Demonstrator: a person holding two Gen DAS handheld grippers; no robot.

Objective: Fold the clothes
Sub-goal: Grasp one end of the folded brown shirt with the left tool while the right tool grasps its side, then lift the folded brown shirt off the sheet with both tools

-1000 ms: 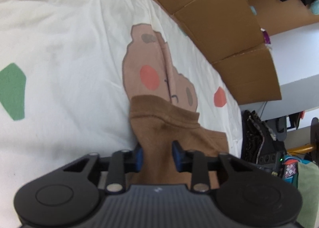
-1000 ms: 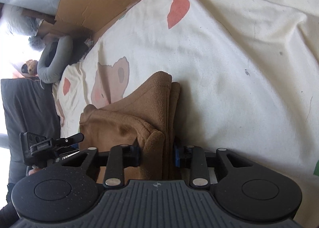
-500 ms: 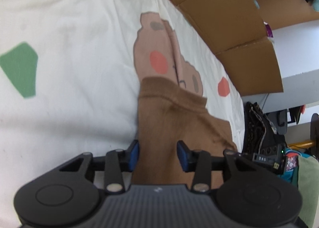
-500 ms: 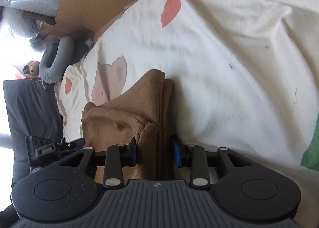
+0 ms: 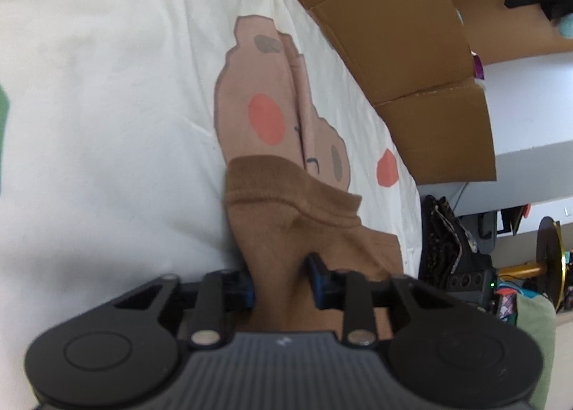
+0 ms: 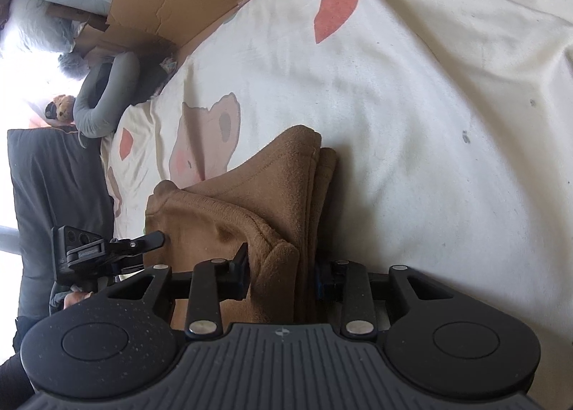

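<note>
My left gripper (image 5: 281, 279) has its jaws closing on a bunched fold of the brown fleece garment (image 5: 286, 216), the blue pads pinching it from both sides. The garment lies folded on the cream bed sheet (image 5: 107, 105), over a printed bear face (image 5: 265, 94). Cardboard (image 5: 412, 33) runs along the far edge. My right gripper (image 6: 281, 273) is closing its jaws on the stacked layers at the garment's other end (image 6: 272, 195), fabric filling the gap.
</note>
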